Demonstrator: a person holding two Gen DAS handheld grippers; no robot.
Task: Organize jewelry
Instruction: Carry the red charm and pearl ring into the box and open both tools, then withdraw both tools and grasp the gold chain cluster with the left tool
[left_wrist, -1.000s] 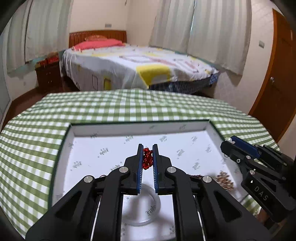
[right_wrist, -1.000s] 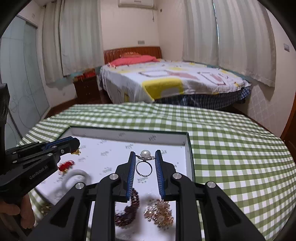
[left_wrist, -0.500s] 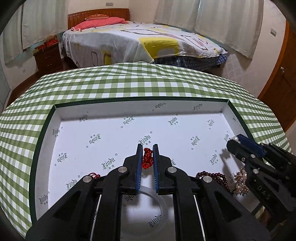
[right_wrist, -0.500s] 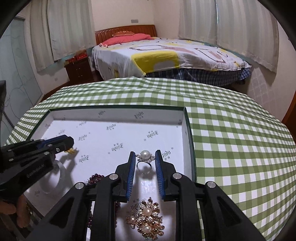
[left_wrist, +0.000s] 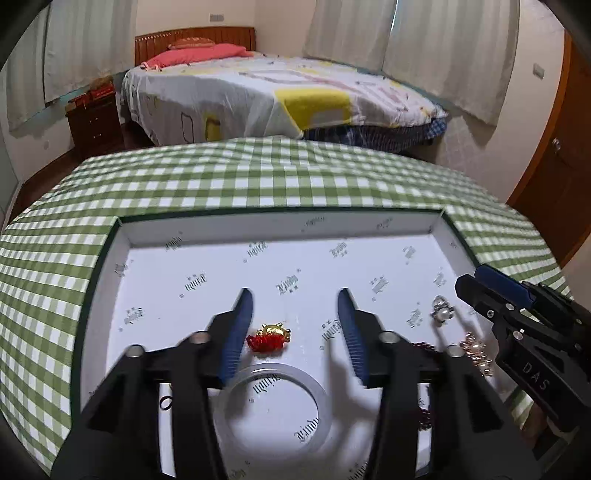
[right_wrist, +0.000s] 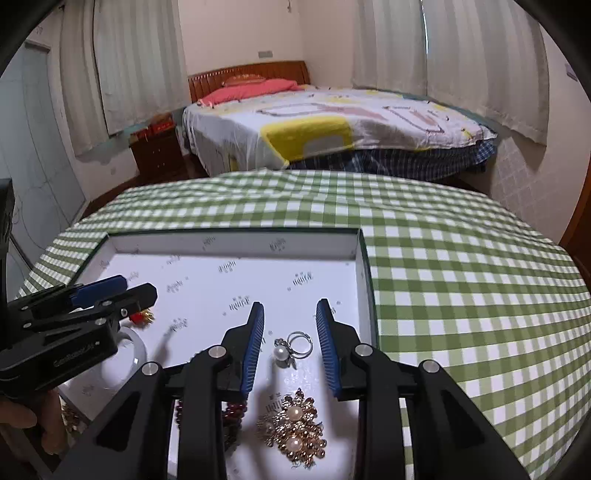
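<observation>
Here both claws hang over the white tray (left_wrist: 110, 273) on the checked cloth (right_wrist: 443, 258). The left gripper (left_wrist: 295, 325) is spreading, its jaws clear of the red-and-gold charm (left_wrist: 269, 338) lying between them, beside a clear bangle (left_wrist: 275, 398). The right gripper (right_wrist: 290, 341) is opening too, with the pearl ring (right_wrist: 291, 347) loose between its jaws and a brooch (right_wrist: 295, 428) nearer the camera.

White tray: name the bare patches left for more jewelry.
Free: the tray's far half, from the back wall down to the red-and-gold charm and pearl ring. Crowded: the near edge, with clear bangle, dark beads, gold brooch.
</observation>
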